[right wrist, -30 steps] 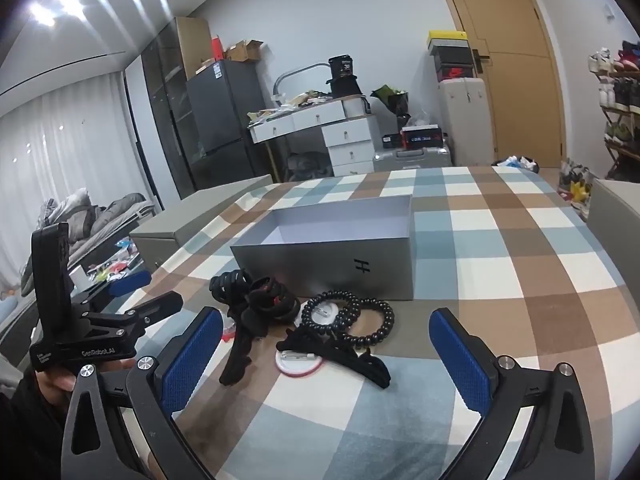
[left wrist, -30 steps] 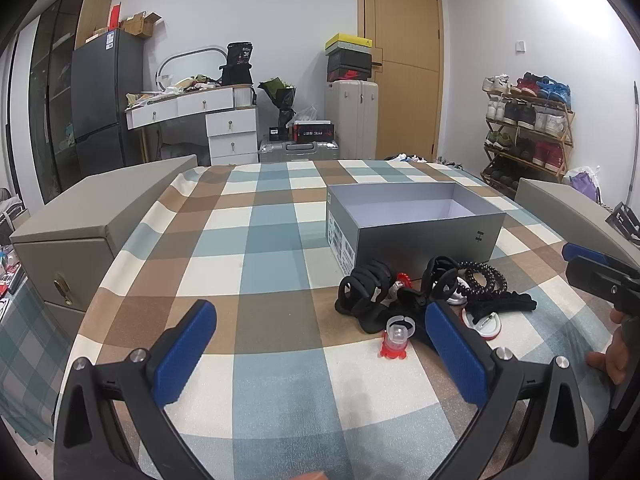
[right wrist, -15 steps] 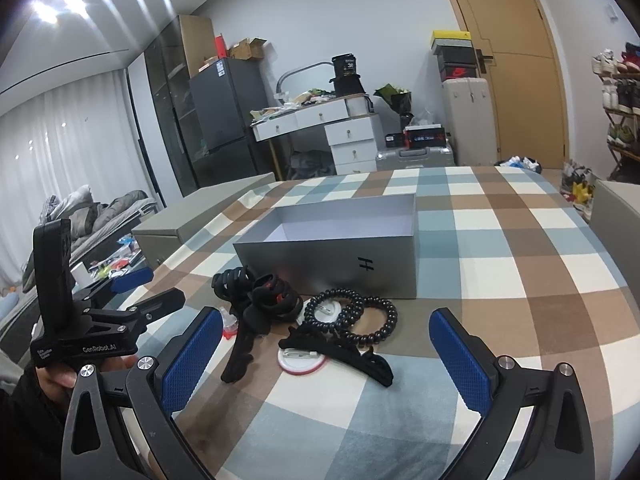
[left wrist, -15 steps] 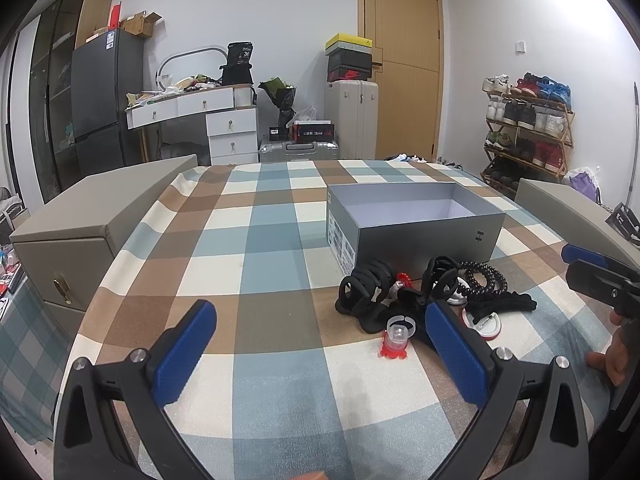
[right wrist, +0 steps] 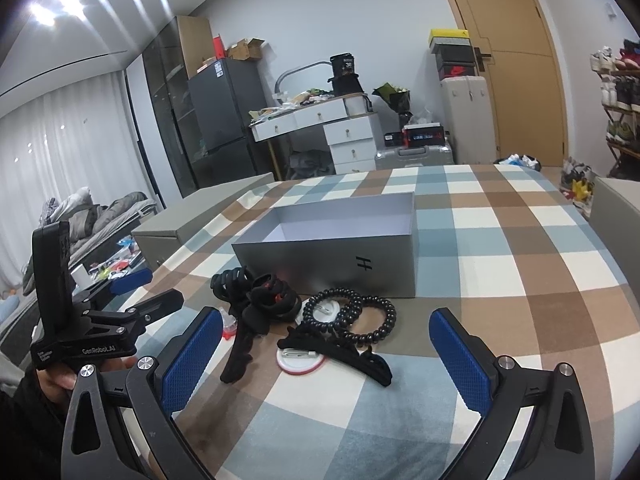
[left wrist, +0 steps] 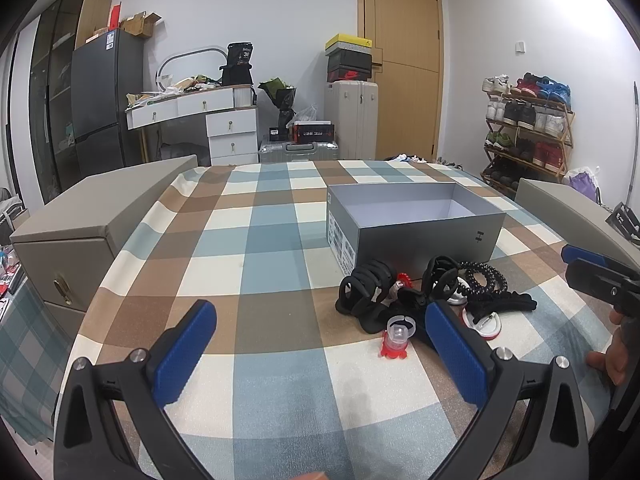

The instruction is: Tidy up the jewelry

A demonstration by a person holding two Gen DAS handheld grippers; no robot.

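An open grey box (left wrist: 416,224) (right wrist: 332,256) stands on the checked tablecloth. In front of it lies a pile of accessories: black claw clips (left wrist: 364,288) (right wrist: 256,292), black coil hair ties (left wrist: 482,276) (right wrist: 352,312), a long black clip (right wrist: 340,350), a red-rimmed white round badge (left wrist: 486,324) (right wrist: 298,358) and a small red and clear ring (left wrist: 396,338) (right wrist: 228,326). My left gripper (left wrist: 320,352) is open and empty, just short of the pile. My right gripper (right wrist: 326,354) is open and empty, with the pile between its fingers' line of sight.
Grey cabinets flank the table on the left (left wrist: 92,216) and on the right (left wrist: 576,208). Behind are a white desk (left wrist: 200,120), a suitcase (left wrist: 352,120), a door and a shoe rack (left wrist: 528,128). The other gripper shows at each view's edge (left wrist: 600,276) (right wrist: 100,320).
The right wrist view has crept slightly closer to the pile. The left gripper has barely moved. Both stay open.
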